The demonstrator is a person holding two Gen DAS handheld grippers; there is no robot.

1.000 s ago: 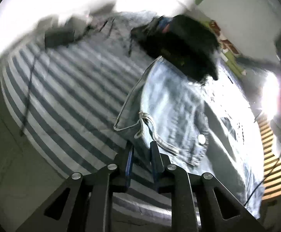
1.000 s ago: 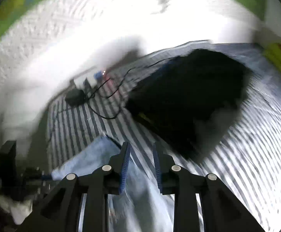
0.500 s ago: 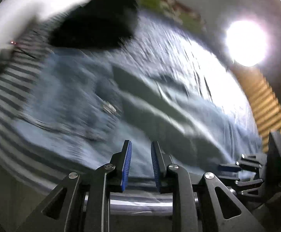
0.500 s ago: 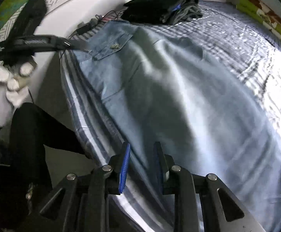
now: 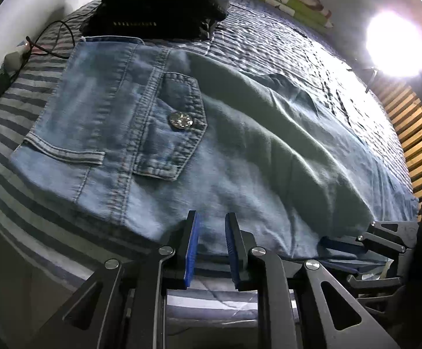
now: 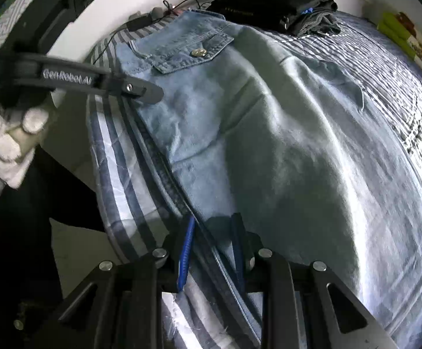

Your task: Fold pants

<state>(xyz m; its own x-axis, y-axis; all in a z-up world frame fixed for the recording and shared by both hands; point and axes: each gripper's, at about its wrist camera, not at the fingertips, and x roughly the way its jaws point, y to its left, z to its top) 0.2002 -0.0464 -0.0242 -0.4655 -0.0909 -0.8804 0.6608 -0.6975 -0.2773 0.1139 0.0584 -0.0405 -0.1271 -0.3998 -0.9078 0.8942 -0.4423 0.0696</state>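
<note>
Both pairs of blue-padded fingers (image 5: pixel 192 250) stood slightly apart, gripping nothing. On the left gripper (image 5: pixel 211 247) they hovered at the near edge of the light blue denim pants (image 5: pixel 240 151). On the right gripper (image 6: pixel 212 250) they straddled the pants' near edge. The pants lay spread flat on the striped bed sheet (image 5: pixel 22 96), waistband beside a dark clothes pile (image 5: pixel 164 3).

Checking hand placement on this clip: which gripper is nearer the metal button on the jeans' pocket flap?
Left. The left gripper sits at the jeans' near edge, just below the button. The right gripper is farther down the leg, toward the hem.
</note>
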